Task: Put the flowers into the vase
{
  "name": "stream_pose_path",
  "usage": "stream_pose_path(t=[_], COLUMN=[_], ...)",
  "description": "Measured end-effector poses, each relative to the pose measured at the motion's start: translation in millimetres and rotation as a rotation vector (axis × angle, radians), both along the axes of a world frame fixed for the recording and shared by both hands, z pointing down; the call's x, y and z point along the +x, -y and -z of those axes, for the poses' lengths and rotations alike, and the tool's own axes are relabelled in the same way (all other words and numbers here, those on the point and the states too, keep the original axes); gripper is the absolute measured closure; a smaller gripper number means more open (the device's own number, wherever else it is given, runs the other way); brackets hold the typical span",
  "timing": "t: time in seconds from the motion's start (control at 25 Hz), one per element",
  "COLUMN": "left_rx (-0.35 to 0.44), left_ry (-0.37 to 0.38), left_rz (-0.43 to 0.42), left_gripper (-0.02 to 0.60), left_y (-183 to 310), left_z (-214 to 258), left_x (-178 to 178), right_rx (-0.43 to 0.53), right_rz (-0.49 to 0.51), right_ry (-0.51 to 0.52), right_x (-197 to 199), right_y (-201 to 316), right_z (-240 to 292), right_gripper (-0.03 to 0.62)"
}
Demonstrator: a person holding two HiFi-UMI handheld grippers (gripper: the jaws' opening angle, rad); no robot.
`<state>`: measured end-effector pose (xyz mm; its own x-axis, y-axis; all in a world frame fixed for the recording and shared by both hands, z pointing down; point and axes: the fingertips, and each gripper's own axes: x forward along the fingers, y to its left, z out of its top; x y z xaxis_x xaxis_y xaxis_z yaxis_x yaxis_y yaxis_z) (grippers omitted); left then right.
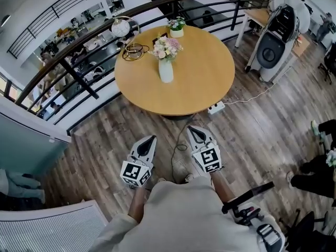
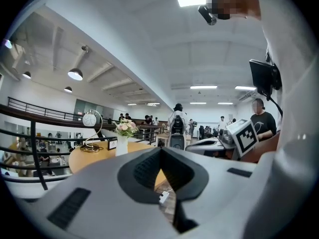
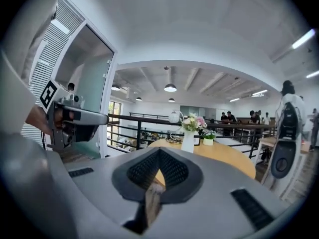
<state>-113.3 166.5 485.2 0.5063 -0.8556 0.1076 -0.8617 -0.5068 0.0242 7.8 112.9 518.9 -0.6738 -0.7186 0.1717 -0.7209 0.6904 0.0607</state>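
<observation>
Wooden, round and well ahead: the surface (image 1: 199,83), with a white vase (image 1: 166,71) upright near its middle and a bunch of pink and cream flowers (image 1: 166,47) standing in its neck. Judging from that, main job already done: no loose stems anywhere on the surface or on the floor (image 1: 262,135), and none in either gripper. Around the vase but apart from it, only a small potted plant (image 1: 177,28) toward the far edge, and a round lamp (image 1: 121,27) and a coil of cable (image 1: 135,52) off to the left. Down close to the body, over the floor and well short of the surface, the left gripper (image 1: 150,140) and the right gripper (image 1: 193,132), both aimed roughly toward the vase. Fingers (image 2: 144,171) of the left pressed together with nothing between them, only floor and a white power strip (image 2: 164,197) visible through the gap beneath. Fingers (image 3: 172,171) of the right likewise closed tip to tip and empty. Along each gripper's own view, the same filled vase far off beyond the tips. Left to do, by this reading: nothing with flowers, barring more stems somewhere out of view. At most a tidying nudge of the bunch, and for that a step up to the surface first.
</observation>
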Motion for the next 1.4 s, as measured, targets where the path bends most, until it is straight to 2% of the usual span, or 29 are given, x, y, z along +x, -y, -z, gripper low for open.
stream_pose_path(t=[0.2, 0.36, 0.44, 0.6, 0.84, 1.16, 1.4], left_rx=[0.003, 0.002, -0.007, -0.019, -0.035, -0.038, -0.028], left_ry=[-0.002, 0.007, -0.002, 0.037, 0.01, 0.002, 0.001], left_rz=[0.024, 0.025, 0.02, 0.001, -0.006, -0.009, -0.002], left_gripper=[0.575, 0.575, 0.575, 0.575, 0.575, 0.575, 0.575], left_y=[-2, -9, -11, -15, -21, -20, -17], left_z=[-10, -13, -14, -22, -24, -21, -21], left_x=[-25, -31, -30, -21, -22, -17, -21], right_rx=[0.03, 0.038, 0.026, 0.01, -0.031, -0.034, -0.025], right_rz=[0.022, 0.041, 0.042, 0.039, 0.044, 0.047, 0.035], right_ry=[-0.05, -0.061, -0.054, -0.041, -0.025, -0.052, -0.035], right_x=[-25, -33, -34, -32, -38, -35, -34], right_y=[2, -5, -8, -12, -26, -27, -21], right_z=[4, 11, 13, 10, 1, 2, 2], right_gripper=[0.586, 0.586, 0.586, 0.586, 0.586, 0.586, 0.586])
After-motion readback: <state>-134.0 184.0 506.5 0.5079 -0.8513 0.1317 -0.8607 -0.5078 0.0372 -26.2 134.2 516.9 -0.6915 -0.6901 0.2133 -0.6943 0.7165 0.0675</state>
